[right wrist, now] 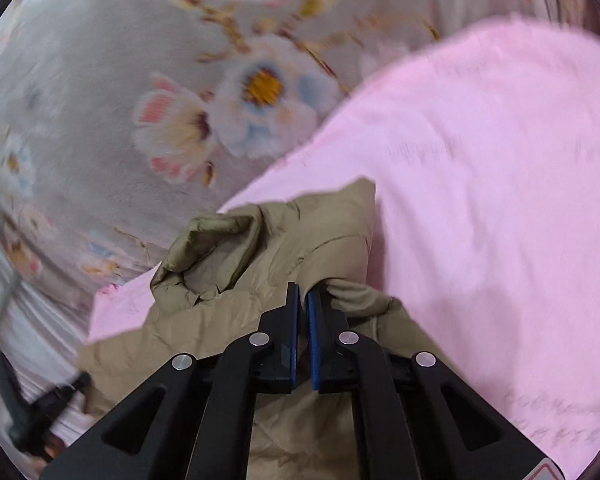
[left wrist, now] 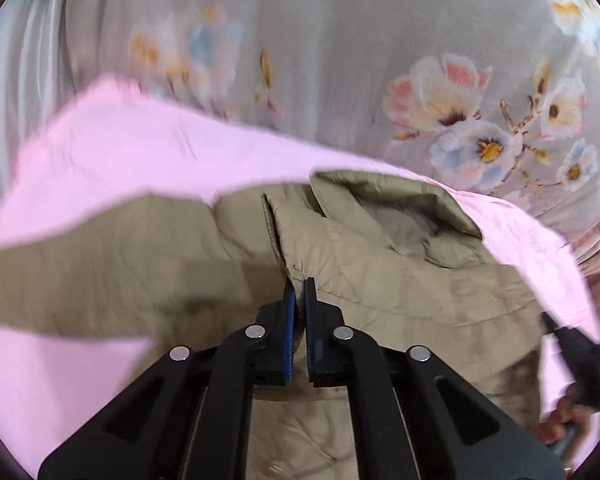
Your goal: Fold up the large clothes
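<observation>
Khaki padded jacket on pink sheet | left hand-held gripper pinching jacket | right hand-held gripper pinching jacket

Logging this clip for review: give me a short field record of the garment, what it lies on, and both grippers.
garment: khaki padded jacket, collar open, not yet folded
under it: pink sheet, spread over a floral bedcover
left gripper: shut on the jacket's front edge
right gripper: shut on a bunched fold of the jacket
other: person's hand on the right gripper's handle, at the lower right of the left wrist view
</observation>
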